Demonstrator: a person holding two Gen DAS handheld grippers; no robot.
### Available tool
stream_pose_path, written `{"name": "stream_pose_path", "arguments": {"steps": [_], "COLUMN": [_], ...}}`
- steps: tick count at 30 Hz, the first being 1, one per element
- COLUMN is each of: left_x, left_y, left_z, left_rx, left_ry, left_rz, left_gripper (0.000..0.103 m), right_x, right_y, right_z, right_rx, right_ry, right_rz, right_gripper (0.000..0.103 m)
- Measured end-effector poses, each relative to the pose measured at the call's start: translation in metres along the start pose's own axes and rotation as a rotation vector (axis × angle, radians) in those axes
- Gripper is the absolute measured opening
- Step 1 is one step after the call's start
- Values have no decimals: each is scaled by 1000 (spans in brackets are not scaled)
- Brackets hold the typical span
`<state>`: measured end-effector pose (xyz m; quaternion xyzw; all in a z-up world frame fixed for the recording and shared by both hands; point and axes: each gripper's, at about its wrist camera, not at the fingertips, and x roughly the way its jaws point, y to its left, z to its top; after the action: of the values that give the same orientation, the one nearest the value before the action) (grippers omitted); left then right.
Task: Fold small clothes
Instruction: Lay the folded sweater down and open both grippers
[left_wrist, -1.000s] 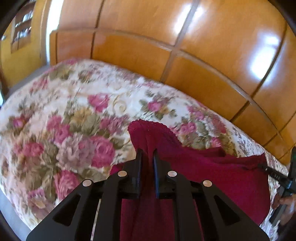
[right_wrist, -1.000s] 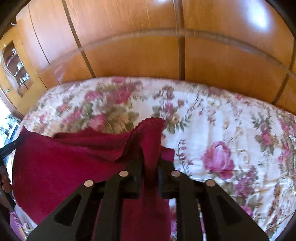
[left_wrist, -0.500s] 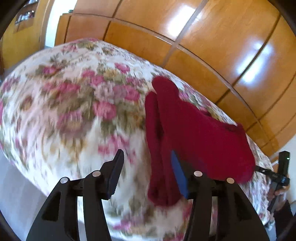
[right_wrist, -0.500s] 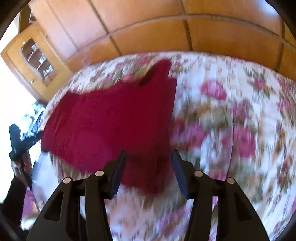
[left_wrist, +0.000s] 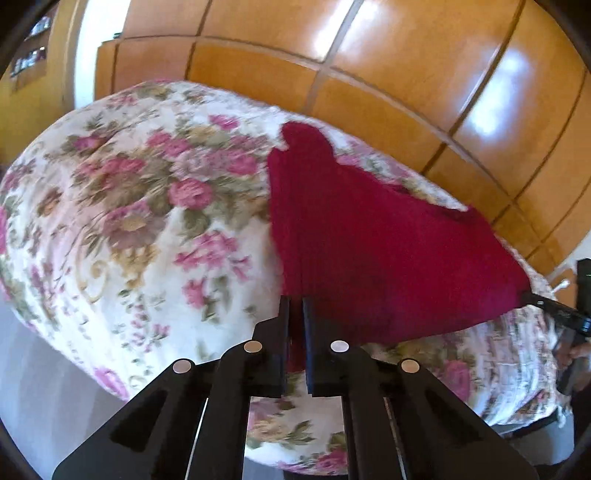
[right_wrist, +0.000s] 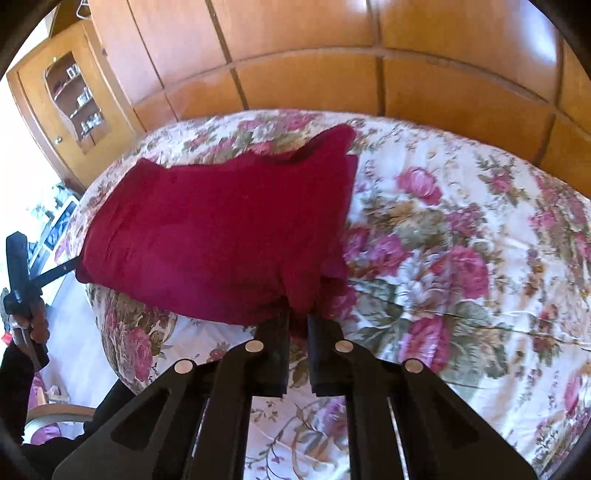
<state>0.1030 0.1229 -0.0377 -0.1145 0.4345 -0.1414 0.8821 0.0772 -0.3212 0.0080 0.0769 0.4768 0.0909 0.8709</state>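
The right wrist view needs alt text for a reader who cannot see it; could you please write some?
The right gripper is shut on the near edge of a dark red garment spread on a floral bedspread. At the far left, the left gripper meets the garment's other near corner. Wooden wardrobe panels fill the background.

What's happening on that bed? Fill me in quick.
A person is folding a dark red garment on the floral bedspread. The left hand-held gripper and right hand-held gripper have each just closed on a near corner of the cloth. It lies doubled over, far edge rumpled, in front of the wooden wardrobe.
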Motion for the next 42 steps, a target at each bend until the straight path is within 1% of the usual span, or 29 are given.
{"name": "stream_pose_path", "arguments": {"steps": [2, 4, 7, 9, 10, 11, 12, 13, 15, 18, 19, 21, 22, 23, 24, 27, 30, 33, 34, 35, 37, 39, 42], "left_x": [8, 13, 6, -4, -9, -14, -21, -30, -43, -46, -42, -27, -20, -14, -3, 21, 52, 86, 102, 112, 132, 133, 129], "left_y": [7, 11, 8, 9, 13, 15, 17, 18, 13, -4, -11, -29, -38, -46, -55, -68, -74, -67, -59, -51, -34, -27, -29], "left_z": [-7, -15, -13, -8, -5, -3, -1, 3, 13, 29, 35, 49, 55, 60, 67, 83, 99, 110, 112, 112, 110, 108, 108], "left_rx": [-11, -9, 0, 8, -6, -22, -39, -51, -59, -43, -31, 4, 20, 36, 57, 85, 101, 95, 74, 55, 7, -30, -30], "left_ry": [35, 52, 30, 1, -9, -17, -33, -65, -117, -164, -169, -168, -164, -161, -153, -131, -105, -74, -49, -28, 3, -16, -20], "left_rz": [16, 46, 79, 152, 147, 126, 106, 91, 61, 28, 26, 22, 17, 14, 11, 2, 37, 130, 174, 193, 186, 165, 183], "left_gripper": [6, 6, 6, 6, 6, 6, 6, 6, 6, 6, 6, 10, 15, 17, 17, 17, 17, 17, 17, 17, 17, 17, 17], "right_x": [24, 40, 41, 38, 34, 26, 19, 12, -3, -12, -9, 6, 16, 29, 42, 81, 111, 140, 149, 158, 168, 175, 178], "right_y": [-11, -11, -9, -8, -7, -6, -6, -5, -2, 15, 23, 43, 52, 61, 66, 73, 62, 39, 29, 21, 9, 1, 3], "right_z": [-10, -17, -16, -14, -12, -9, -5, -1, 11, 34, 43, 59, 66, 75, 83, 105, 122, 139, 144, 147, 151, 155, 157], "right_rx": [37, 44, 22, -1, -12, -20, -24, -29, -40, -56, -68, -98, -121, -147, -167, -193, -193, -158, -131, -103, -64, -28, -34], "right_ry": [64, 89, 78, 86, 88, 79, 60, 36, -24, -101, -114, -116, -106, -94, -79, -24, 8, 32, 39, 43, 37, 23, 5], "right_rz": [-17, -33, -53, -60, -61, -71, -91, -116, -127, -88, -71, -43, -34, -31, -38, -69, -124, -181, -190, -184, -177, -160, -158], "right_gripper": [6, 6, 6, 8, 11, 16, 31, 39, 42, 51, 52, 52, 51, 51, 51, 51, 51, 51, 50, 50, 50, 51, 54]}}
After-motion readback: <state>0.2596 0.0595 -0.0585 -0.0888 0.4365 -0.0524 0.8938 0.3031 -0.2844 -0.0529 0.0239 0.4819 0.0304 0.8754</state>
